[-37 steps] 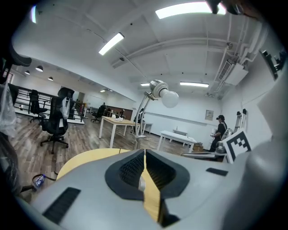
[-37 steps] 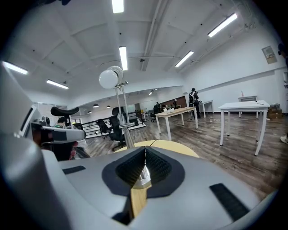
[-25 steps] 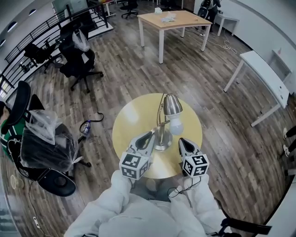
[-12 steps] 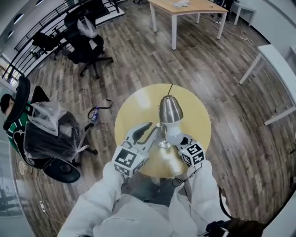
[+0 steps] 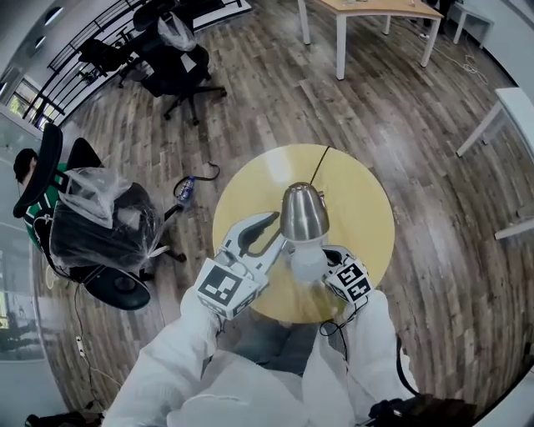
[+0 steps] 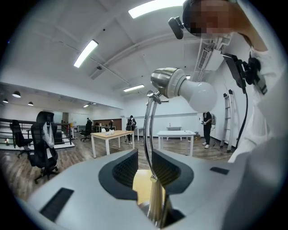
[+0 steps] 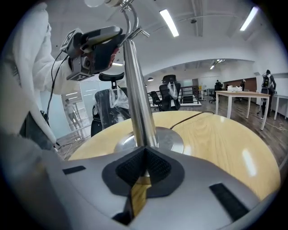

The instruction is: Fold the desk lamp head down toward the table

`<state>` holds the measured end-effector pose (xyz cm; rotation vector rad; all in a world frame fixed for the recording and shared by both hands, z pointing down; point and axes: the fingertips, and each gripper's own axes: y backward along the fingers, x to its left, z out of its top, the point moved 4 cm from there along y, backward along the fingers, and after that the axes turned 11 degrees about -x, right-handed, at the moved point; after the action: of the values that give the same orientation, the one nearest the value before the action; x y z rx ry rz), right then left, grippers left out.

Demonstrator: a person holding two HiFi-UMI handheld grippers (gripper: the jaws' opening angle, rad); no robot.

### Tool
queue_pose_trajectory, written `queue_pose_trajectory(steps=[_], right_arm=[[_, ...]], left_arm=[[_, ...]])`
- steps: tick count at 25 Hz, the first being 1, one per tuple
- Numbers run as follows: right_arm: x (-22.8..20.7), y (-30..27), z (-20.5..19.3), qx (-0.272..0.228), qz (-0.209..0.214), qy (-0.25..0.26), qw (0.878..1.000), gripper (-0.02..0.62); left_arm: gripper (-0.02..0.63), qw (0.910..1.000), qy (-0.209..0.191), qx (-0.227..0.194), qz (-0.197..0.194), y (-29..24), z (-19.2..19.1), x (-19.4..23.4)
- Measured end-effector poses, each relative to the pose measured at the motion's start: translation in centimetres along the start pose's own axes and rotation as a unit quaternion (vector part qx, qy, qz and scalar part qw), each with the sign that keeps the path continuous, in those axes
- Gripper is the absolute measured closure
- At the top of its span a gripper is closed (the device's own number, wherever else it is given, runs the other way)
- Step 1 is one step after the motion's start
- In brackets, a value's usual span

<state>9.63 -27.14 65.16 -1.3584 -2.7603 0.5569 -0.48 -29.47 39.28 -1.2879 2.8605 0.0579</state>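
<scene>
The desk lamp stands on the round yellow table [image 5: 350, 192], its silver head [image 5: 303, 213] tipped toward me with the white bulb [image 5: 307, 263] below it. My left gripper [image 5: 275, 233] is up at the lamp's thin neck [image 6: 147, 130]. Its jaws are opening, and the neck runs between the pads without being pressed. In the left gripper view the head [image 6: 168, 81] and bulb [image 6: 198, 94] hang above the left gripper [image 6: 145, 157]. My right gripper [image 5: 331, 257] sits low, its jaws shut [image 7: 144, 155] just in front of the pole [image 7: 137, 99] and round base [image 7: 155, 139]. The left gripper [image 7: 96, 45] shows high in the right gripper view.
The lamp's black cord [image 5: 321, 158] runs off the table's far edge. A plastic-covered office chair [image 5: 100, 229] and a seated person [image 5: 29, 167] are to the left. A bottle [image 5: 185, 185] lies on the wood floor. More chairs [image 5: 179, 71] and a wooden table [image 5: 375, 8] stand farther off.
The left gripper's jaws have parted from the lamp and it has moved up along the neck. The right gripper has dropped down to the base. The lamp head now points more toward me.
</scene>
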Motion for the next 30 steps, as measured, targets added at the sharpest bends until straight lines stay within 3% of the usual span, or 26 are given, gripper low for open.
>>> queue_pose_trajectory(steps=[6, 10, 17, 20, 26, 30], right_arm=[[-0.1, -0.1, 0.1, 0.005, 0.024, 0.007, 1.000, 0.583], [0.1, 0.0, 0.1, 0.007, 0.028, 0.002, 1.000, 0.583], [-0.2, -0.2, 0.4, 0.005, 0.026, 0.004, 1.000, 0.583], [-0.1, -0.1, 0.3, 0.007, 0.027, 0.002, 1.000, 0.583], [0.0, 0.0, 0.5, 0.002, 0.030, -0.002, 1.000, 0.583], [0.4, -0.1, 0.9, 0.001, 0.035, -0.003, 0.999, 0.583]], left_arm=[[0.515, 0.9984, -0.052, 0.001, -0.022, -1.1, 1.6, -0.3], [0.515, 0.9970, -0.053, -0.006, -0.055, -2.0, 2.5, -0.9], [0.523, 0.9939, -0.079, -0.010, -0.076, -4.4, 3.3, -0.8], [0.535, 0.9939, -0.062, -0.022, -0.088, -4.5, 3.4, -1.0], [0.554, 0.9811, -0.128, -0.004, -0.145, -3.5, 3.5, -2.9], [0.554, 0.9789, -0.141, -0.009, -0.148, -3.0, 3.4, -3.5]])
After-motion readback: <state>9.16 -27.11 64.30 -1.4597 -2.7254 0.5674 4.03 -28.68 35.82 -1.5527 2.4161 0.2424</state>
